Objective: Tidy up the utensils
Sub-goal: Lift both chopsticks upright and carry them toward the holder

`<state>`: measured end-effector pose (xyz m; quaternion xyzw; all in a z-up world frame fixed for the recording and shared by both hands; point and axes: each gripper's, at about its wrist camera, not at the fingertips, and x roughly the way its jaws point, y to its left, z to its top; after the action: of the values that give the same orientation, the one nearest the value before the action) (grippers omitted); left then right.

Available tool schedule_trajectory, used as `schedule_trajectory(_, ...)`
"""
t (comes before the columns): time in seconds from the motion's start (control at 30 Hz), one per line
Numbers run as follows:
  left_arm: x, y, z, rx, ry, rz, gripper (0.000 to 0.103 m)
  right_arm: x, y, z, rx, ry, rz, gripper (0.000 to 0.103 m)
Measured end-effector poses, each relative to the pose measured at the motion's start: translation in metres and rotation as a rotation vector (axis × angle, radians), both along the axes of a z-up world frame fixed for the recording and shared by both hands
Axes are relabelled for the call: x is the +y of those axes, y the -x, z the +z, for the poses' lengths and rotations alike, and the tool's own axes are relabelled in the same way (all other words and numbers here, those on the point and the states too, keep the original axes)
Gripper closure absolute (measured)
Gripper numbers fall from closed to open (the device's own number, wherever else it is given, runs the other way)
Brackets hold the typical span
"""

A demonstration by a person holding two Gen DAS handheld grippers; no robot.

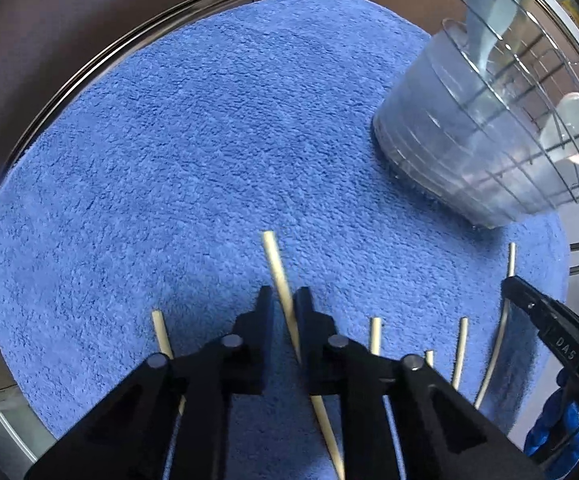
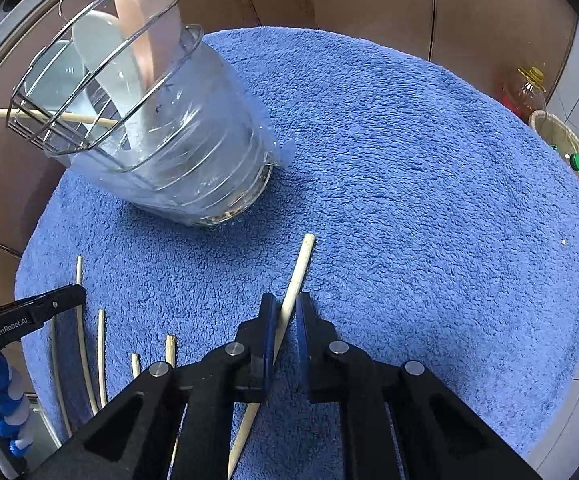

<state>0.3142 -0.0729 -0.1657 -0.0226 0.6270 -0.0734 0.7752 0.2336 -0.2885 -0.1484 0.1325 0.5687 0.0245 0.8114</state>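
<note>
In the left wrist view my left gripper (image 1: 285, 300) is shut on a pale wooden chopstick (image 1: 275, 264) whose end points away over the blue towel (image 1: 189, 140). In the right wrist view my right gripper (image 2: 287, 308) is shut on another wooden chopstick (image 2: 299, 268). Several more chopsticks (image 1: 459, 344) lie on the towel near me; they also show in the right wrist view (image 2: 101, 344). The wire utensil holder with a clear liner (image 1: 481, 136) stands at the far right in the left wrist view and at the far left in the right wrist view (image 2: 169, 152). It holds spoons and one chopstick (image 2: 49, 117).
The right gripper's finger (image 1: 545, 320) shows at the right edge of the left wrist view. The left gripper's finger (image 2: 33, 312) shows at the left edge of the right wrist view. An oil bottle (image 2: 527, 92) and a basket (image 2: 561, 140) stand beyond the towel at the right.
</note>
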Motion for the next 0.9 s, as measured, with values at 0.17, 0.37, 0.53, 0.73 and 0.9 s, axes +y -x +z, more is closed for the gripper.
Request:
schedule_trajectory(0.17, 0.014, 0.006, 0.001, -0.010, 0.064, 0.026, 0.098, -0.012, 0.002, 0.001, -0.027, -0.046, -0.022, 0.096)
schedule_trajectory(0.37, 0.029, 0.037, 0.029, -0.175, 0.150, 0.014, 0.098, -0.021, 0.025, 0.024, -0.116, -0.104, -0.021, 0.097)
schedule_trajectory(0.53, 0.035, 0.078, 0.062, -0.335, 0.178, -0.005, 0.098, -0.018, 0.059, 0.053, -0.247, -0.133, 0.002, 0.097)
schedule_trajectory(0.73, 0.030, 0.123, 0.099, -0.483, 0.179, 0.002, 0.098, -0.010, 0.107, 0.086, -0.392, -0.122, 0.015, 0.097)
schedule_trajectory(0.9, 0.028, 0.154, 0.129, -0.594, 0.160, 0.013, 0.098, -0.005, 0.139, 0.109, -0.484, -0.109, -0.001, 0.097)
